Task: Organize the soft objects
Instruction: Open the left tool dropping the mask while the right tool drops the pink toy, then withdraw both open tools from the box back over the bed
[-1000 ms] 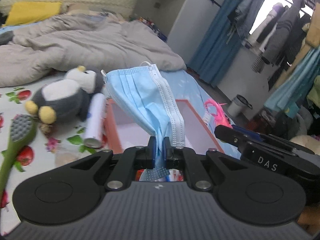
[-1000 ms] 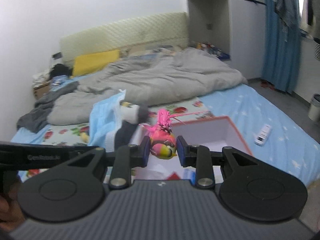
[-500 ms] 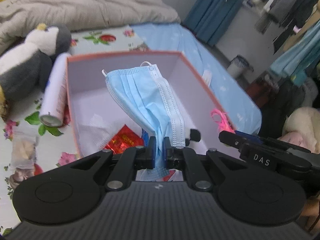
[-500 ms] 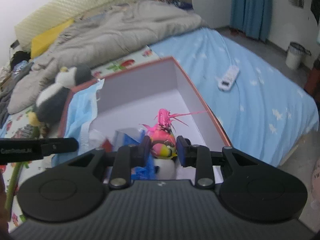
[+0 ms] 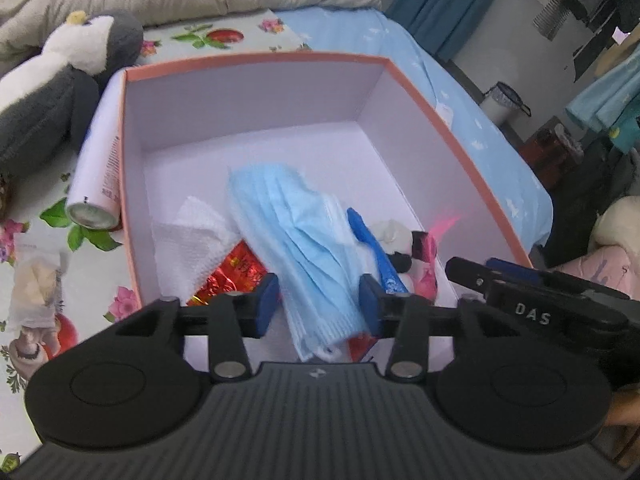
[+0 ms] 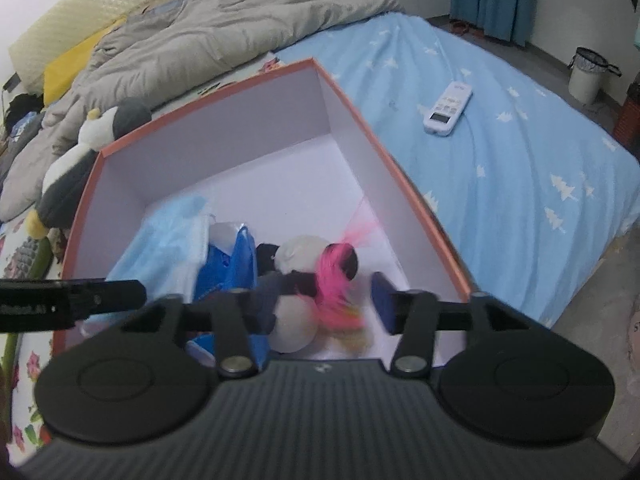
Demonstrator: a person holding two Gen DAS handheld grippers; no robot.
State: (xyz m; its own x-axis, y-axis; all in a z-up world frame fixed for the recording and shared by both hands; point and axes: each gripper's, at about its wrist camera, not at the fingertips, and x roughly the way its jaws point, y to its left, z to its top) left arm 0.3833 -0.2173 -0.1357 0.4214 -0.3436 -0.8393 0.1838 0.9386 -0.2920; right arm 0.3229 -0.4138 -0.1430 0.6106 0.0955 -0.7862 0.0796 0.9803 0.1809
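Both claws hang over the box (image 5: 256, 65), jaws opening. Left gripper (image 5: 319, 305) has the blue mask (image 5: 296, 236) loose between them; right gripper (image 6: 325, 300), the blurry pink toy (image 6: 334, 280).

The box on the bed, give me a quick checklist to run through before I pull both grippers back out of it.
1. Face mask free of the left gripper: ok, jaws are opening, pads stand apart from the mask lying between them.
2. Pink feathered toy free of the right gripper: ok, jaws are opening; the toy is blurred, seemingly dropping.
3. Both items inside the box: ok.
4. Mask loop snagged on a finger: cannot tell.
5. Soft items still outside: not ok, the plush penguin lies beside the box.
6. Box sitting flat on the bed: ok.
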